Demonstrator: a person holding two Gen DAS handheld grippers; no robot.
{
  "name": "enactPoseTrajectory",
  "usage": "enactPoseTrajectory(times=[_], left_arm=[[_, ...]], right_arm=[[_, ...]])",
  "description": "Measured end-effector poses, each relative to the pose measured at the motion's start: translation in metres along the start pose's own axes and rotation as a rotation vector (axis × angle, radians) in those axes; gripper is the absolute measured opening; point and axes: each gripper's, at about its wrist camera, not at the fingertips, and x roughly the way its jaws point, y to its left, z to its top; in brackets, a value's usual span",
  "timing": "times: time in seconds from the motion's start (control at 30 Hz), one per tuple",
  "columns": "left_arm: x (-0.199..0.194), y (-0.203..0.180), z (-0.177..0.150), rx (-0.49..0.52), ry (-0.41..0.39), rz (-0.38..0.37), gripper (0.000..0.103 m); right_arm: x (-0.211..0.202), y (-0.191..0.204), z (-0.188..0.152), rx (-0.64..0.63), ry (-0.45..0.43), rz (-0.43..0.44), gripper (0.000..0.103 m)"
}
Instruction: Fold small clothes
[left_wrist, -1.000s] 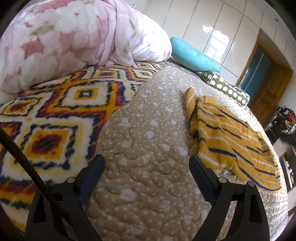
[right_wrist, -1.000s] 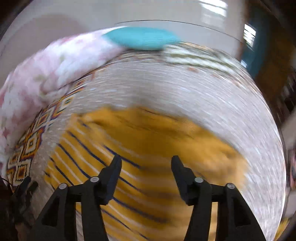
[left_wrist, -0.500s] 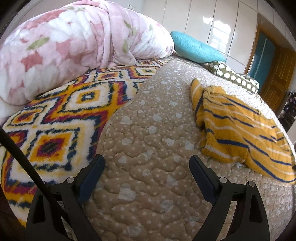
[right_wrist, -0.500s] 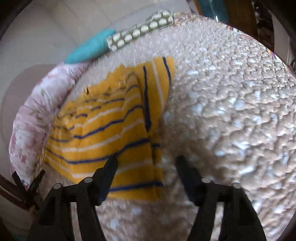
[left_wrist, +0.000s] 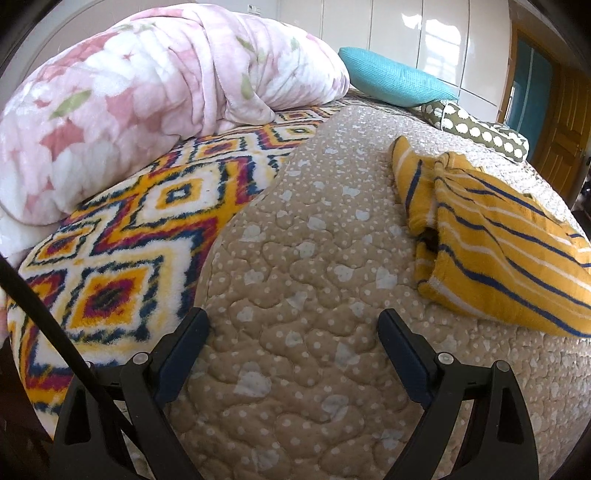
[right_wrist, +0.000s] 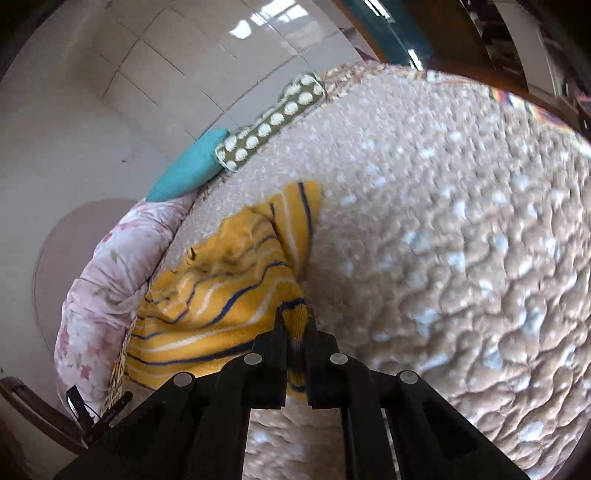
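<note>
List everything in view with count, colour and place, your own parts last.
garment: one, yellow with blue and white stripes, partly folded on the quilt
quilt: one, beige with white dots, covering the bed
patterned blanket: one, yellow, red, navy and white diamonds, beside the quilt
floral blanket: one, pink and white, bunched at the far side
cushion: one, turquoise, far end
dotted pillow: one, olive with white dots, beside the cushion
left gripper: black, open over the quilt
right gripper: black, fingers shut on the garment's edge
</note>
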Motion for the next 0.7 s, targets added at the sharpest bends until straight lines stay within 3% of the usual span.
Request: enactPoseTrajectory(times=[0.2, 0.43, 0.7], left_arm=[[0.000, 0.000, -0.001, 0.000, 0.000, -0.002, 0.092], [0.001, 0.000, 0.000, 0.001, 0.002, 0.000, 0.092], [0.002, 0.000, 0.001, 0.010, 0.004, 0.017, 0.092]], right_arm=[[0.023, 0.004, -0.013, -0.011, 0.053, 0.006, 0.021], [0.022, -0.033, -0.013, 0.128, 0.038, 0.174, 0.021], [0.021, -0.035, -0.015, 0.140, 0.018, 0.201, 0.021]])
